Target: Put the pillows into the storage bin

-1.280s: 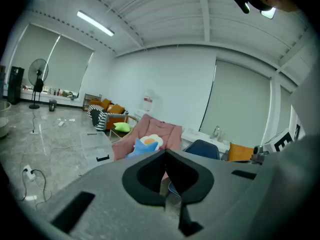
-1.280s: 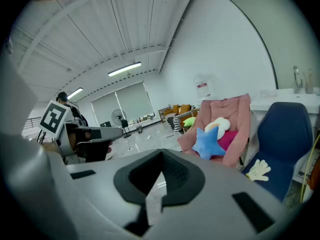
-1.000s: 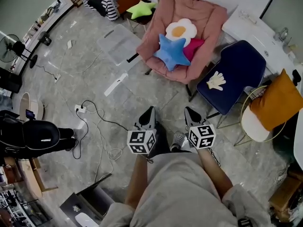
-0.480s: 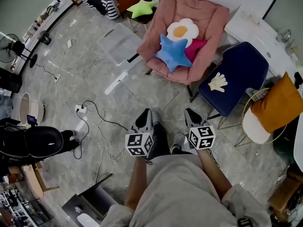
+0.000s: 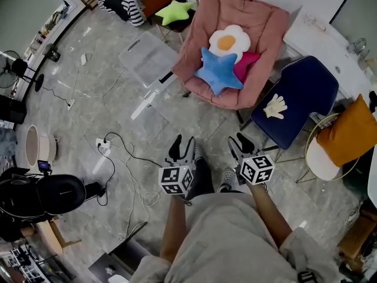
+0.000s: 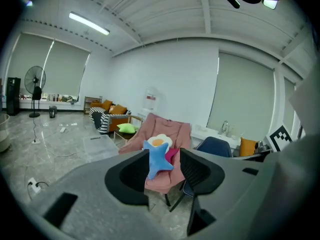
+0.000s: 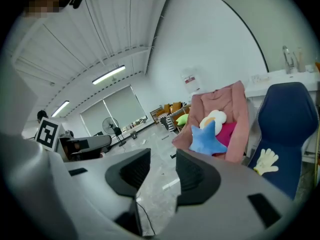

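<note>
A pink chair (image 5: 259, 22) holds a blue star pillow (image 5: 219, 71), an egg-shaped pillow (image 5: 230, 40) and a magenta pillow (image 5: 247, 62). The clear storage bin (image 5: 150, 55) stands on the floor left of it. My left gripper (image 5: 181, 144) and right gripper (image 5: 238, 141) hover side by side over the floor, well short of the chair. Both have just been opening, with nothing between the jaws. In the left gripper view the left gripper (image 6: 164, 160) frames the star pillow (image 6: 156, 156) far off. The right gripper (image 7: 163, 166) points left of the star pillow (image 7: 206, 139).
A green star pillow (image 5: 177, 12) lies on a chair at the back. A navy chair (image 5: 300, 87) carries a hand-shaped cushion (image 5: 275, 106); an orange pillow (image 5: 352, 131) sits on a round chair. Cables and a power strip (image 5: 105, 149) cross the floor; a black office chair (image 5: 53, 193) stands left.
Both grippers' jaws, together before, now stand apart. Both hands have advanced over the floor toward the pink chair, which sits slightly closer in the head view.
</note>
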The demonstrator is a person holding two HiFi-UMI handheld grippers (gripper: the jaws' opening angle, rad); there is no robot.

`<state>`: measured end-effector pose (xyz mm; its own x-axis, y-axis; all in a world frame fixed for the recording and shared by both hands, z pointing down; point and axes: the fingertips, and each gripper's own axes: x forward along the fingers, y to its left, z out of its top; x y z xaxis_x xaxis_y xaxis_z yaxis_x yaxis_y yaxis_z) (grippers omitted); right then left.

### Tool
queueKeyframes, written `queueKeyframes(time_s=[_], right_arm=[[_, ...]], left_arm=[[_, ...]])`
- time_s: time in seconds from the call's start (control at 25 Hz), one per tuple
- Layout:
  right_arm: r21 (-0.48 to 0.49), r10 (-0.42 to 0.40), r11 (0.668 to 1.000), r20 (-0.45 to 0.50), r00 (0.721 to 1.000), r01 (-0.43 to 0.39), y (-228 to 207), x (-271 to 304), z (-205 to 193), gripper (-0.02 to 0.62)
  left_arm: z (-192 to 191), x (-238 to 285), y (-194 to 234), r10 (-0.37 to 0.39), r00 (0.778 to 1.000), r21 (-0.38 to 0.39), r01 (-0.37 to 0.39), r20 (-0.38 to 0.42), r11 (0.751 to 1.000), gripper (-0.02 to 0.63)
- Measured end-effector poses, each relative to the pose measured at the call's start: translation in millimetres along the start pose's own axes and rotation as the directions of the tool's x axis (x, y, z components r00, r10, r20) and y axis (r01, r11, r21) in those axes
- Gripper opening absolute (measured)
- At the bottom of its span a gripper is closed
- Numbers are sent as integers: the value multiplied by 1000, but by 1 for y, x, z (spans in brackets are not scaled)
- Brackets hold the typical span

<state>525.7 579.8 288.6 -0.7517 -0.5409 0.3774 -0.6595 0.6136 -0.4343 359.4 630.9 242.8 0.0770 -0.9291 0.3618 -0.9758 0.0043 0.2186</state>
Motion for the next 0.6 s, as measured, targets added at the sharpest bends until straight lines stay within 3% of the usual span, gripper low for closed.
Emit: queueKeyframes(time_s=[0.2,0.6], right_arm=[[-17,-15,1000,-27,1000,14,-3,35,13,194],[8,-90,996,-57,994,91,-20,136,47,207]], left_arm=[[19,46,32,-40,999,-31,40,-7,999,207],[72,124,128,-84,996,-44,85,9,995,209]])
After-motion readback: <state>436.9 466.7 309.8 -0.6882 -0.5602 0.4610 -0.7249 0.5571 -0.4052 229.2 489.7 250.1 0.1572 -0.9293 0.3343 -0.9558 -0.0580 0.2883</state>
